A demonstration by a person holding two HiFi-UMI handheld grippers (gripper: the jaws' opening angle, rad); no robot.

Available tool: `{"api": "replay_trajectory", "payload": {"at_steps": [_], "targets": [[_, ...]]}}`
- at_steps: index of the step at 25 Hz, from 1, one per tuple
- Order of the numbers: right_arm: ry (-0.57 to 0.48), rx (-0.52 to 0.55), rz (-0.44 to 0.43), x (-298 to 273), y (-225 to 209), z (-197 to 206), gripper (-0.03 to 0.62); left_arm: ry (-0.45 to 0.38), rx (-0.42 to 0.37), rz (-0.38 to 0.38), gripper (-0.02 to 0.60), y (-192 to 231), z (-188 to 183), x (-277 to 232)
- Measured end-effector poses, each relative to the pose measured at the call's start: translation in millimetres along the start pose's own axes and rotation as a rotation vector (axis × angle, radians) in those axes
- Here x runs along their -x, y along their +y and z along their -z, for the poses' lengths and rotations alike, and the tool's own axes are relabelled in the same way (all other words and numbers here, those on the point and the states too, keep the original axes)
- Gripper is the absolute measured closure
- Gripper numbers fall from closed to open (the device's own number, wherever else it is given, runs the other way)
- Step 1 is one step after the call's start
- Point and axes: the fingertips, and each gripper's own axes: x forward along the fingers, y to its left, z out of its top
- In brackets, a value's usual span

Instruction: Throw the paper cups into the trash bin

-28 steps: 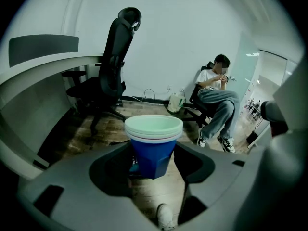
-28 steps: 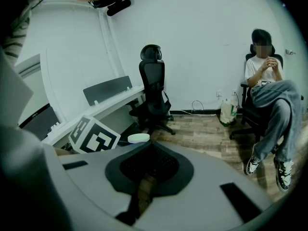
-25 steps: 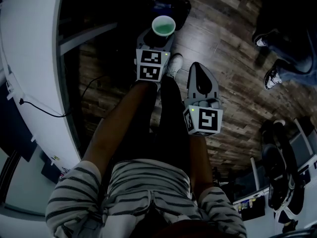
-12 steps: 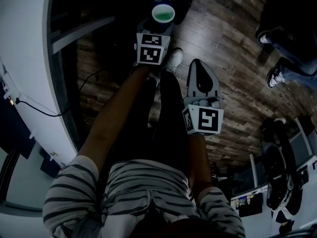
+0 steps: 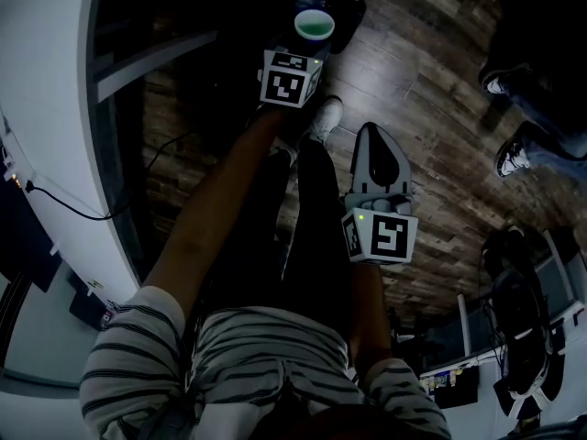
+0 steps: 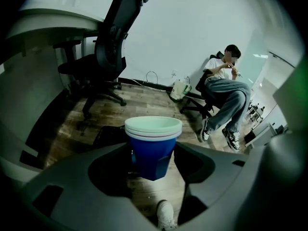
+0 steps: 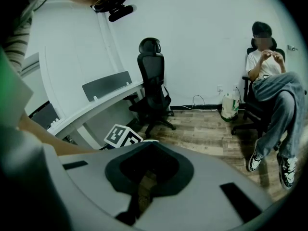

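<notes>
Head view: the left gripper (image 5: pixel 308 42) is stretched out far ahead and squeezes the paper cups (image 5: pixel 314 24). The cups hang right over the dark trash bin (image 5: pixel 347 5), which sits just past the gripper's tip. The right gripper (image 5: pixel 377 140) hangs over the brown wooden floor (image 5: pixel 431 108).

Left gripper view: the jaws press on the blue sides of the cups (image 6: pixel 151 150), which are stacked one inside another. The bin (image 6: pixel 108 134) shows just behind them, a bit to the left. I think the carrying is nearly done and only the letting go is left. A black chair (image 6: pixel 108 57) stands far ahead, and a person (image 6: pixel 224 88) sits off to the right.

Right gripper view: the jaws are pushed together with nothing between them. A white curved desk (image 7: pixel 96 107) runs along the left, and a white wall (image 7: pixel 192 42) is ahead.
</notes>
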Motion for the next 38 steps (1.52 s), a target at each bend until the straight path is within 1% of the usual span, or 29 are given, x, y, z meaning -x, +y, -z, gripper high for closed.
{"api": "replay_trajectory", "payload": {"at_steps": [5, 11, 16, 23, 29, 34, 38], "targets": [[0.012, 0.020, -0.005, -4, 0, 3, 0.583, 0.029, 0.020, -0.002, 0.296, 6, 6, -17], [0.024, 0.029, -0.004, -7, -3, 4, 0.583, 0.059, -0.007, 0.005, 0.296, 7, 9, -35], [0.028, 0.027, -0.002, -10, -3, 6, 0.583, 0.085, -0.009, 0.006, 0.296, 13, 16, -50], [0.043, 0.029, -0.008, -15, 0, 14, 0.583, 0.101, -0.014, 0.001, 0.295, 24, 21, -69], [0.057, 0.035, -0.007, -17, -3, 23, 0.583, 0.114, 0.012, 0.002, 0.296, 32, 31, -80], [0.072, 0.034, -0.002, -17, -5, 32, 0.583, 0.130, 0.078, 0.006, 0.296, 36, 43, -89], [0.076, 0.033, -0.002, -17, -3, 34, 0.583, 0.141, 0.070, 0.008, 0.296, 38, 44, -95]]}}
